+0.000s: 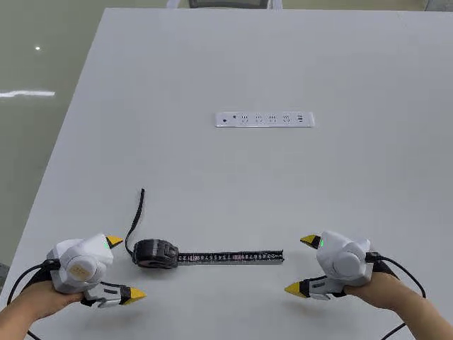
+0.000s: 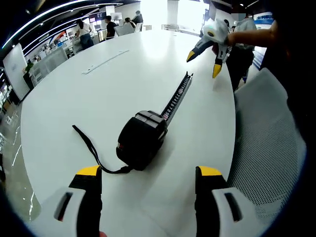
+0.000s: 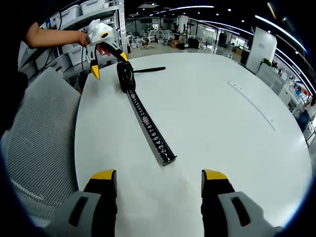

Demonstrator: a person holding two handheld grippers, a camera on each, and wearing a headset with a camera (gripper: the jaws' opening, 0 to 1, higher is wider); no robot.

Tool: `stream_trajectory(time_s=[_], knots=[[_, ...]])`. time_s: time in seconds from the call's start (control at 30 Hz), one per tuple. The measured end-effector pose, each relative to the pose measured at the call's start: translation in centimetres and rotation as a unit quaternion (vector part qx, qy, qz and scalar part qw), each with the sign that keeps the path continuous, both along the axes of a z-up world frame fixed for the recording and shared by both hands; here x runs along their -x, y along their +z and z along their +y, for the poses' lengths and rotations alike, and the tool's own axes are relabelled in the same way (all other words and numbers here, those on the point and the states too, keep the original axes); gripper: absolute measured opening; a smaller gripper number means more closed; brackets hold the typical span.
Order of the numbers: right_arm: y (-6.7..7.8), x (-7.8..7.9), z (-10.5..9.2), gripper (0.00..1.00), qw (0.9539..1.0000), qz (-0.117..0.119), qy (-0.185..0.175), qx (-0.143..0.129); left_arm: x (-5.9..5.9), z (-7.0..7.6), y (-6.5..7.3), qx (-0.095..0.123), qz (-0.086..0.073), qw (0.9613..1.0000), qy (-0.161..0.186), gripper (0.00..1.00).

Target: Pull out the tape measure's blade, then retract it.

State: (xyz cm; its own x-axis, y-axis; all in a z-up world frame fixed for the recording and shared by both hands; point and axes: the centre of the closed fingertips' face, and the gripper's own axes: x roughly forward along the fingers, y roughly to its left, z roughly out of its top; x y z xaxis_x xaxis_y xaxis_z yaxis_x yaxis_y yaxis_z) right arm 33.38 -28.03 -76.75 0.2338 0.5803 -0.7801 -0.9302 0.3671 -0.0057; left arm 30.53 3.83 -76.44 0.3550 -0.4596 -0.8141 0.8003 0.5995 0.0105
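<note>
Black, rounded tape measure case (image 1: 156,253) lies flat on the broad white tabletop (image 1: 248,64), near the front edge, between the two grippers and touching neither. Dark blade with pale numerals (image 1: 230,257) extended and flat on the surface. Long axis runs parallel to the near edge, hooked tip pointing toward the white right gripper with yellow fingertips (image 1: 301,264), case end toward the matching left gripper (image 1: 125,267). Thin black wrist strap (image 1: 136,219) leaves the case on the left and curves toward the far side. Left fingers spread wide, gripping nothing — case just ahead of the gap in the left gripper view. Right fingers likewise apart and empty, blade tip just ahead of them. White rectangular socket strip (image 1: 264,119) sits further back on the tabletop, well apart from the tape.
</note>
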Motion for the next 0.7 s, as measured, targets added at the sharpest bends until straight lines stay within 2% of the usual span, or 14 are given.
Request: stream_trajectory(time_s=[0.2, 0.3, 0.4, 0.5, 0.57, 0.7], knots=[[1.2, 1.2, -0.3, 0.75, 0.9995, -0.009, -0.03, -0.01, 1.3, 0.0, 0.6, 0.013, -0.007, 0.9992, 0.038, 0.85], [1.8, 1.7, -0.1, 0.77, 0.9987, -0.016, -0.044, -0.019, 2.1, 0.0, 1.5, 0.015, -0.014, 0.9986, 0.049, 0.85], [2.4, 2.1, 0.0, 0.8, 0.9979, -0.02, -0.057, -0.023, 2.0, -0.2, 2.3, 0.028, -0.029, 0.9966, 0.072, 0.88], [3.0, 2.4, 0.2, 0.82, 0.9967, -0.024, -0.07, -0.032, 2.3, -0.3, 2.9, 0.024, -0.039, 0.9959, 0.078, 0.9], [3.4, 2.7, 0.3, 0.83, 0.9962, -0.03, -0.075, -0.032, 2.5, -0.7, 3.4, 0.034, -0.047, 0.9947, 0.085, 0.91], [4.3, 3.0, 0.4, 0.85, 0.9951, -0.034, -0.085, -0.039, 3.1, -1.3, 3.8, 0.035, -0.047, 0.9944, 0.088, 0.91]])
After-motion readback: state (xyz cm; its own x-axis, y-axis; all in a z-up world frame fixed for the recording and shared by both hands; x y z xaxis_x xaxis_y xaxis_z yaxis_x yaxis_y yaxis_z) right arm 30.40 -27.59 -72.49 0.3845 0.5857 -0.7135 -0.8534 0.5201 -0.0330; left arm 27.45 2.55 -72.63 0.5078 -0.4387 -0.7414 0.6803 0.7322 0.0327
